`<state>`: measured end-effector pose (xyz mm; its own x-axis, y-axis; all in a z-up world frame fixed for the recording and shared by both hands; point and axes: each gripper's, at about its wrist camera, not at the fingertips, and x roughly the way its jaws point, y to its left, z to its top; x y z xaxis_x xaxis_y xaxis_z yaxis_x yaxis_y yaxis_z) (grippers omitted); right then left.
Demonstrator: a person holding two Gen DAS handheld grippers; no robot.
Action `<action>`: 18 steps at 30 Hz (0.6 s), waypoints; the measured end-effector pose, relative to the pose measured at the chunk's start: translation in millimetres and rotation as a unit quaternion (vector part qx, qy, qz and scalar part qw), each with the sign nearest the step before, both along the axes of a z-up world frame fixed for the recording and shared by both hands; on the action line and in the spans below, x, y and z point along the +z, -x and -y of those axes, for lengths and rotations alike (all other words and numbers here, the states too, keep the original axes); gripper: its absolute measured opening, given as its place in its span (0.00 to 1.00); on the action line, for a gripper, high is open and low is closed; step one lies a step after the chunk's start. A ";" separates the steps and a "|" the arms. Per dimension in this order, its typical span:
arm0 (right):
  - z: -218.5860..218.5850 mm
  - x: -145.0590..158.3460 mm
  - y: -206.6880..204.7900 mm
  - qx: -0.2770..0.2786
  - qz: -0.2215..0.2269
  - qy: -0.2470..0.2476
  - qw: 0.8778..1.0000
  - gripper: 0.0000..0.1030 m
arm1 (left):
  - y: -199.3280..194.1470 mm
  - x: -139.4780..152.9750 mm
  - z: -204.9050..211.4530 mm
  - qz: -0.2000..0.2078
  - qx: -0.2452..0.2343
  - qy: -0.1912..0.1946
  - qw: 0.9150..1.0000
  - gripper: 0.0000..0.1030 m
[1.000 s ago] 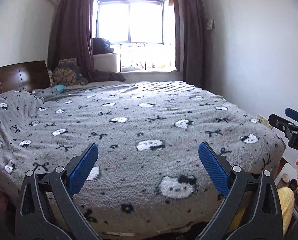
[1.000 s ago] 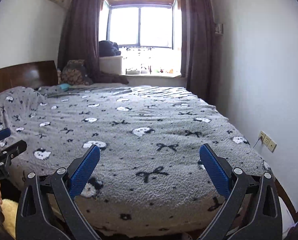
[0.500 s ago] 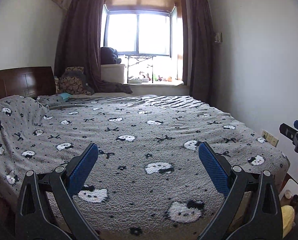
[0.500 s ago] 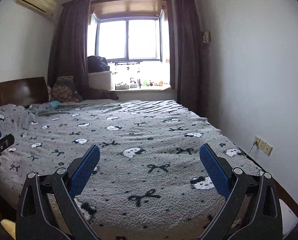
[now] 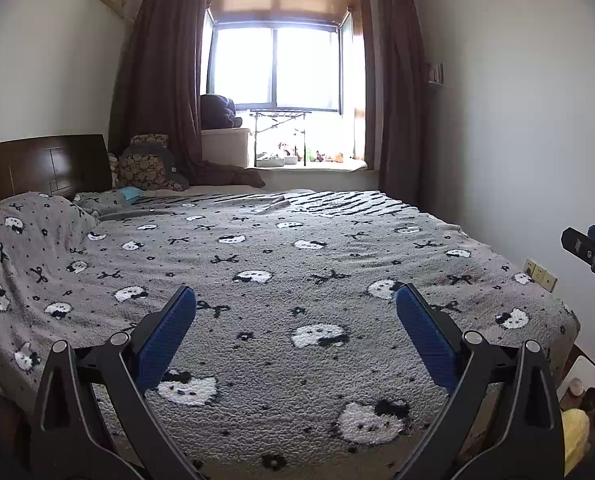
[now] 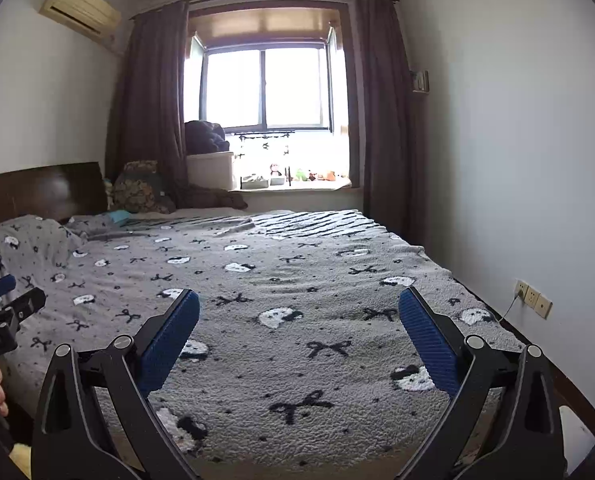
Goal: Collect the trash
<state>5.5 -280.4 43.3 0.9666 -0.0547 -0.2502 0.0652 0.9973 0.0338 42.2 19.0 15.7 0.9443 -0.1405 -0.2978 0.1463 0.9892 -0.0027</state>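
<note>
My left gripper (image 5: 295, 308) is open and empty, held above the foot of a bed with a grey cat-and-bow blanket (image 5: 257, 264). My right gripper (image 6: 299, 312) is open and empty too, above the same blanket (image 6: 297, 280). The right gripper's tip shows at the right edge of the left wrist view (image 5: 589, 248); the left gripper's tip shows at the left edge of the right wrist view (image 6: 5, 304). A small teal item (image 5: 131, 193) lies near the pillows by the headboard; it also shows in the right wrist view (image 6: 119, 216). I see no clear trash on the bed.
A dark wooden headboard (image 5: 37, 164) stands at left. Cushions (image 5: 145, 168) and a white box (image 5: 225, 146) sit by the window sill (image 5: 309, 164). Wall sockets (image 6: 533, 298) are on the right wall. Small items on a white surface (image 5: 577, 384) lie on the floor at right.
Both grippers have tilted upward and drawn back a little, so more of the window, curtains and ceiling shows. Both stay open and empty.
</note>
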 end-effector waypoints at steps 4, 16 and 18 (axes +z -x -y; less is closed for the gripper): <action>-2.6 1.2 -0.9 0.001 0.001 0.001 1.000 0.97 | 0.2 1.7 -0.2 0.002 0.001 0.001 1.000 0.92; -4.1 1.6 -0.9 0.000 0.001 0.000 1.000 0.97 | 2.3 3.8 -2.5 0.006 0.005 0.000 1.000 0.92; -4.6 1.5 -0.7 0.000 0.000 0.001 1.000 0.97 | 2.3 4.2 -2.6 0.006 0.005 0.000 1.000 0.92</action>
<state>6.2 -275.8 44.8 0.9667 -0.0541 -0.2500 0.0643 0.9974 0.0326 39.9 21.6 19.9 0.9493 -0.1317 -0.2855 0.1371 0.9906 -0.0011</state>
